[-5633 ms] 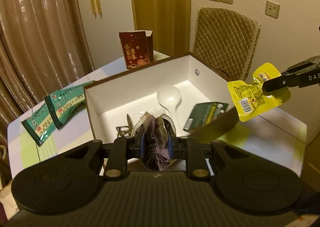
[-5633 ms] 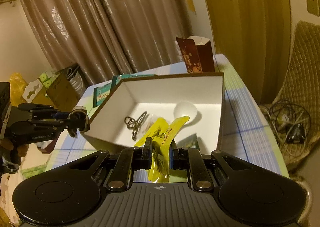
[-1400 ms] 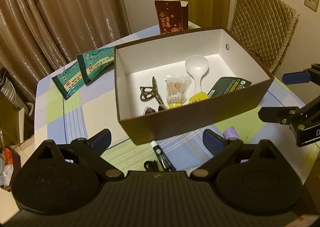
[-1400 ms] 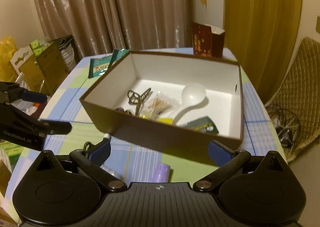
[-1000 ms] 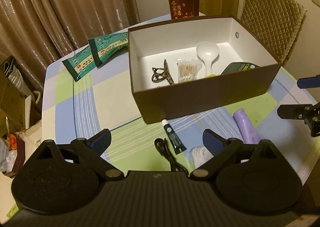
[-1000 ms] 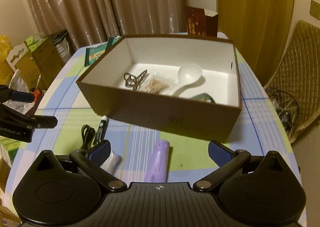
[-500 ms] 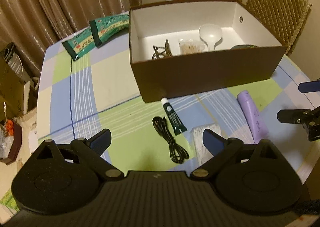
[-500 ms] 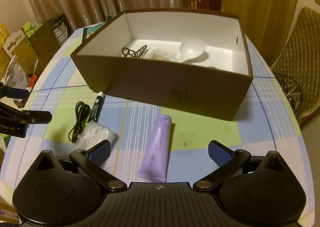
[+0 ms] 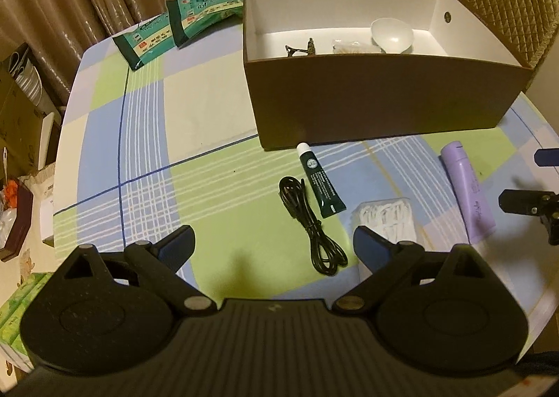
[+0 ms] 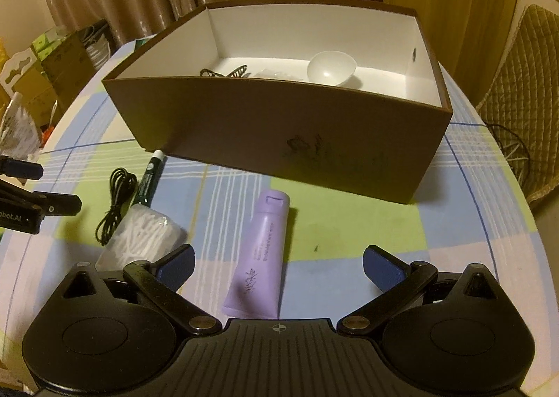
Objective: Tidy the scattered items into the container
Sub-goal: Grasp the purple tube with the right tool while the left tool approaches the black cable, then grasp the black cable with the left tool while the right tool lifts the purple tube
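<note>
Curtained room, checked cloth on the table (image 9: 146, 124), brown box (image 10: 279, 138) at the far side w/ a white spoon (image 10: 332, 68), hair clip (image 10: 227, 72) and a clear pack already inside.

Four items are left out on the table in front of the box: purple tube (image 10: 262, 257), cotton swab pack (image 10: 143, 236), black cable (image 9: 311, 222), green tube (image 9: 319, 187).

Left gripper (image 9: 274, 246) hovers above the cable and swab pack, fingers wide, holding nothing. Right gripper (image 10: 277, 266) sits over the purple tube, fingers wide apart, empty too.

Step in hand, prob.: next pick-up round, both hands lining up on targets.

Next move calls for: right drops so its fingers straddle the purple tube across its width, closes, lifts over the box wall. Left does likewise on the cable or swabs; the cable is thin and flat, so needs a low pinch at the bundle.
</note>
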The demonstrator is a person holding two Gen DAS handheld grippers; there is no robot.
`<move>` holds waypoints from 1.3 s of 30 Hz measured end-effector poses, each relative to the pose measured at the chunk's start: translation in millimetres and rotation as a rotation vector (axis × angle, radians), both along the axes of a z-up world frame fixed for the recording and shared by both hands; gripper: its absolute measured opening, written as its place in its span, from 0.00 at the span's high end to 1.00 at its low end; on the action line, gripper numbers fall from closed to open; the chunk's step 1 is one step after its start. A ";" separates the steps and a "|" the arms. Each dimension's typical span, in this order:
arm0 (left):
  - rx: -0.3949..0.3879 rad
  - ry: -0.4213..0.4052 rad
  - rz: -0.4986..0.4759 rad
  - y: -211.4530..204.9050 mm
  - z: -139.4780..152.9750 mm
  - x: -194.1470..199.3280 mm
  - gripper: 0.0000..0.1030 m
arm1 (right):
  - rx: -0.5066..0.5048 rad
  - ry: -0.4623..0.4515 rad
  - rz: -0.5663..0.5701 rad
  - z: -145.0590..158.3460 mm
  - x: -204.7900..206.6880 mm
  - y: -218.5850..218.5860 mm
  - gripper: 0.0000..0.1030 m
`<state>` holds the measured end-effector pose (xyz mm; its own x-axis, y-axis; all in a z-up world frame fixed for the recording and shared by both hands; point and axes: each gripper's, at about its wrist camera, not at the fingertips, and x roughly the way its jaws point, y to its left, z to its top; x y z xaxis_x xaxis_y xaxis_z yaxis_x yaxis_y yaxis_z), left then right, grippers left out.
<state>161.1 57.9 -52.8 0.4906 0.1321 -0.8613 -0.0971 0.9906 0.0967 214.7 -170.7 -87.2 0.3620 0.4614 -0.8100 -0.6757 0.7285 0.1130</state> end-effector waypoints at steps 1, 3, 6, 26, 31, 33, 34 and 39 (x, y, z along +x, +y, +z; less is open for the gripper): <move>0.000 0.000 0.001 0.5 -1.4 1.4 0.07 | 0.000 -0.004 0.000 -1.2 0.9 1.0 0.05; -0.003 -0.001 0.000 1.3 -3.8 4.3 0.07 | 0.002 -0.007 0.006 -4.3 3.3 3.9 0.15; -0.004 -0.002 0.000 2.5 -8.0 8.6 0.07 | 0.000 -0.004 0.010 -9.7 6.7 9.2 0.24; -0.022 0.044 0.024 15.6 -35.8 35.0 0.12 | -0.030 -0.013 0.045 -36.7 24.6 37.7 0.71; -0.026 0.049 0.005 13.5 -44.2 38.9 0.23 | -0.022 -0.002 0.023 -36.7 29.4 28.4 0.71; -0.032 0.052 -0.007 12.2 -48.6 40.2 0.29 | -0.019 0.000 0.014 -36.5 30.1 24.6 0.71; -0.037 0.050 -0.011 11.9 -50.4 40.5 0.29 | -0.019 0.001 0.011 -36.2 30.1 22.7 0.71; -0.062 0.063 -0.029 12.8 -58.9 42.4 0.63 | -0.039 0.007 0.009 -37.1 27.2 13.9 0.71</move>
